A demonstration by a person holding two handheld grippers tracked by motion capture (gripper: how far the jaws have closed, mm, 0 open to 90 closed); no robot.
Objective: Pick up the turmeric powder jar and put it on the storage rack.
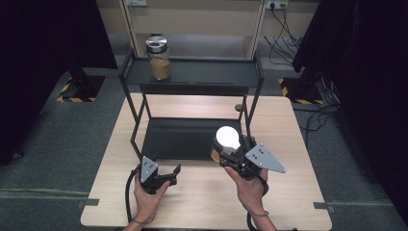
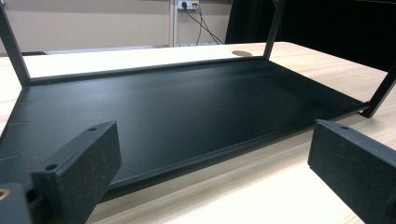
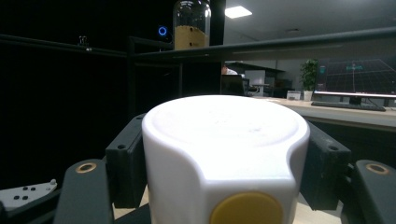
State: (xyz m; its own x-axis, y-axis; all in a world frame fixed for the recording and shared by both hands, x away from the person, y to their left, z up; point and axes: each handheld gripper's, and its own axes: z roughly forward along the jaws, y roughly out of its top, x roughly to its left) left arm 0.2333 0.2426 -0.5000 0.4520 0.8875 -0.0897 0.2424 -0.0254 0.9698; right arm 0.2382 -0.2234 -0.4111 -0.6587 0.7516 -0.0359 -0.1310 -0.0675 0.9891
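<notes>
My right gripper (image 1: 227, 150) is shut on a jar with a white lid (image 1: 227, 136), held above the table just in front of the black rack's lower shelf (image 1: 183, 137). In the right gripper view the white lid (image 3: 224, 135) with a yellow button sits between the two black fingers (image 3: 123, 161). A glass jar (image 1: 159, 57) with a metal cap and tan contents stands at the left of the upper shelf (image 1: 211, 72); that glass jar (image 3: 191, 23) is up high in the right gripper view. My left gripper (image 1: 174, 175) rests open on the table, its jaws (image 2: 215, 168) wide apart facing the lower shelf (image 2: 187, 107).
The rack stands on a light wooden table (image 1: 288, 144) with thin black posts (image 1: 249, 113) at its corners. A wooden cabinet (image 1: 192, 24) is behind the table. Cables (image 1: 284, 33) run on the floor at the back right.
</notes>
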